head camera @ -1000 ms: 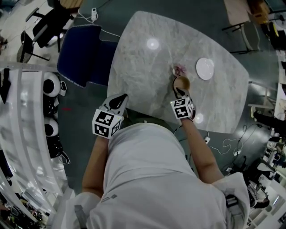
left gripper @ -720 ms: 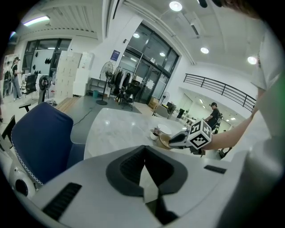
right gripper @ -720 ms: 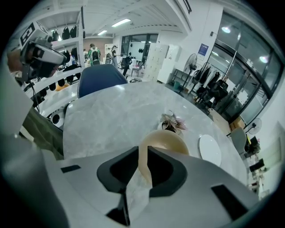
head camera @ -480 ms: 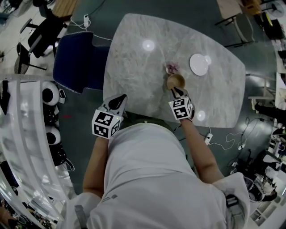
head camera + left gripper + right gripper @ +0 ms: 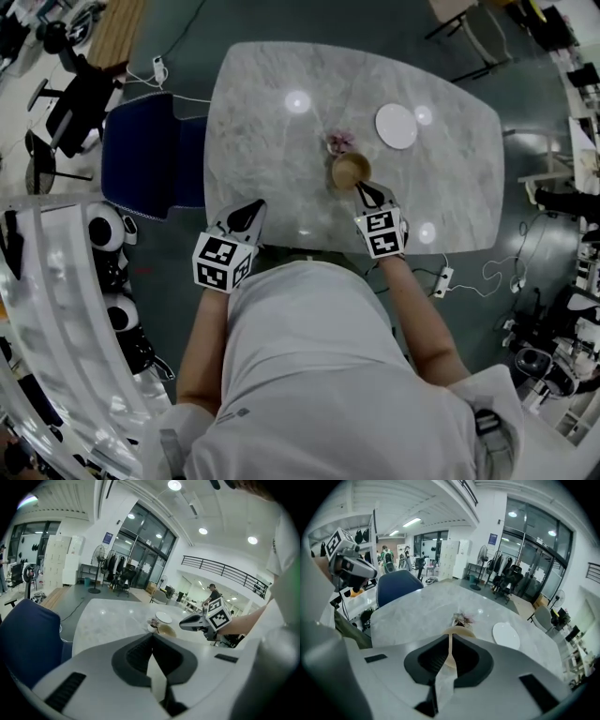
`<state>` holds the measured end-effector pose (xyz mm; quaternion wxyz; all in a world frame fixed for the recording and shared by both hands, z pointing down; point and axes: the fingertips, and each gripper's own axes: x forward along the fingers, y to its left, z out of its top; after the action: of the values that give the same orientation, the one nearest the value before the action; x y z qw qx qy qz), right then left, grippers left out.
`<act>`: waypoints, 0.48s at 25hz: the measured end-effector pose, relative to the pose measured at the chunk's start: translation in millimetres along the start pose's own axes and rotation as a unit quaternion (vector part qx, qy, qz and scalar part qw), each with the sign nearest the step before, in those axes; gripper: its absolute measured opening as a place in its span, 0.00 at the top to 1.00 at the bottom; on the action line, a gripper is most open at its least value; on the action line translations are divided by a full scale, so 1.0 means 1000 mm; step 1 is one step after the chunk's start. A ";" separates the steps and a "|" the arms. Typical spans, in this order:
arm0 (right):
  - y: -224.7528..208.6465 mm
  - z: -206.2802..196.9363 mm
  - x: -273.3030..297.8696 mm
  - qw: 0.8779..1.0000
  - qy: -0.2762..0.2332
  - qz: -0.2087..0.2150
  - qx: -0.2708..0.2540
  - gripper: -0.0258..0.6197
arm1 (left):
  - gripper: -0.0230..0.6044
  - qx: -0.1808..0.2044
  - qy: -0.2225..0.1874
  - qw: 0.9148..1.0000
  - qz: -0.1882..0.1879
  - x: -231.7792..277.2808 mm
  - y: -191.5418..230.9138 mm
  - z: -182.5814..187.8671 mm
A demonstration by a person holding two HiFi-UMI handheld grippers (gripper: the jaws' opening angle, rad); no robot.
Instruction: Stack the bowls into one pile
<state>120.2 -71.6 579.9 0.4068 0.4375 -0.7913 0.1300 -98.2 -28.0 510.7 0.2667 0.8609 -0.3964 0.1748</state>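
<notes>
Swung slightly left since a second ago, the tan wooden bowl [image 5: 350, 171] is pinched by its rim in our right gripper [image 5: 366, 190] jaws, just 5 o'clock of the small pink-patterned bowl [image 5: 339, 142]; our left gripper [image 5: 251, 211] jaws meet, empty.

surface [image 5: 272, 141]: grey-veined marble look, polished, mirroring ceiling lights. brown bowl [image 5: 350, 171]: matt, wood-like. white dish [image 5: 397, 126]: smooth, glossy, ceramic-looking. chair [image 5: 150, 150]: dark blue cloth. right tool [image 5: 365, 190], left tool [image 5: 251, 208]: smooth matt grey plastic shells.
</notes>
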 end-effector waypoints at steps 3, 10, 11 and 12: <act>-0.004 0.014 -0.017 0.999 -0.027 -0.005 0.016 0.94 | 0.96 0.012 0.000 1.000 -0.013 0.008 -0.007 0.008; -0.011 0.042 -0.058 0.996 -0.079 -0.012 0.047 0.94 | 0.96 0.038 -0.015 0.998 -0.042 0.021 -0.023 0.040; -0.011 0.047 -0.065 0.995 -0.087 -0.013 0.049 0.94 | 0.96 0.043 -0.019 0.998 -0.047 0.022 -0.025 0.046; -0.012 0.051 -0.072 0.994 -0.095 -0.015 0.051 0.94 | 0.96 0.048 -0.024 0.997 -0.051 0.023 -0.028 0.052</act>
<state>123.4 -65.2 491.6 0.3092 0.4796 -0.8121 0.1218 -57.4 -57.7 471.9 0.2240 0.8958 -0.3493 0.1596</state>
